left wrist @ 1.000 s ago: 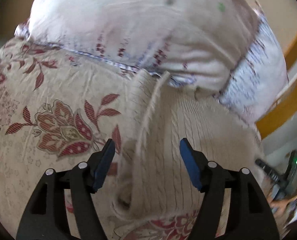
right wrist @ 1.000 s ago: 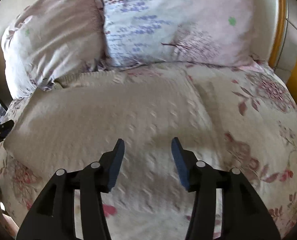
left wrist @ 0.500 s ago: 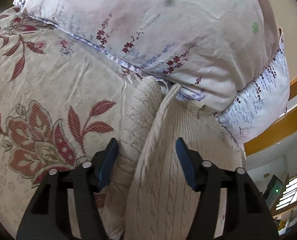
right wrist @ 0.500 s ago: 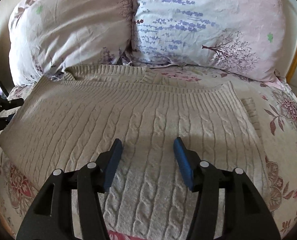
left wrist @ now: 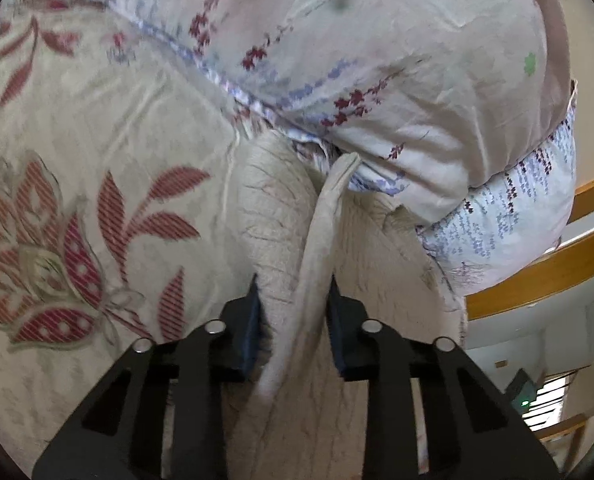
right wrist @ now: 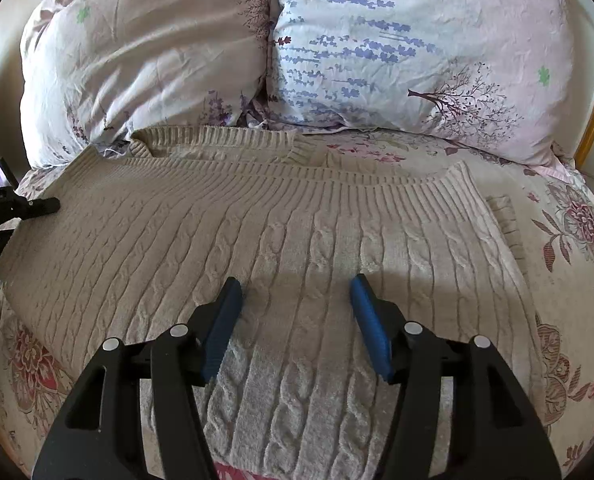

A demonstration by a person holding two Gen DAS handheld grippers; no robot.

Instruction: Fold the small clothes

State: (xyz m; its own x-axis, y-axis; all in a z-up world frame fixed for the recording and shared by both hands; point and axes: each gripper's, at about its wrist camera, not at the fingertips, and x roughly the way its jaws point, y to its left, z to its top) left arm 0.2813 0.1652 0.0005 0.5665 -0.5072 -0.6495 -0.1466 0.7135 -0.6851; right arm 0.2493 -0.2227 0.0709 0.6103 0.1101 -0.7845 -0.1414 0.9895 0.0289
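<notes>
In the left wrist view, the left gripper (left wrist: pixel 295 312) sits at the lower centre of the frame with its blue pads pressed in on a bunched edge of the cream cable-knit sweater (left wrist: pixel 281 232), which runs up the middle of the frame toward the pale floral pillow (left wrist: pixel 377 52) at the top. In the right wrist view, the right gripper (right wrist: pixel 297 320) hovers at the lower centre with its jaws spread wide and nothing between them, over the sweater (right wrist: pixel 281 232) lying flat across the middle of the frame on the flowered bedsheet (right wrist: pixel 577 264), its ribbed hem near the two pillows (right wrist: pixel 417 48) in the upper half.
</notes>
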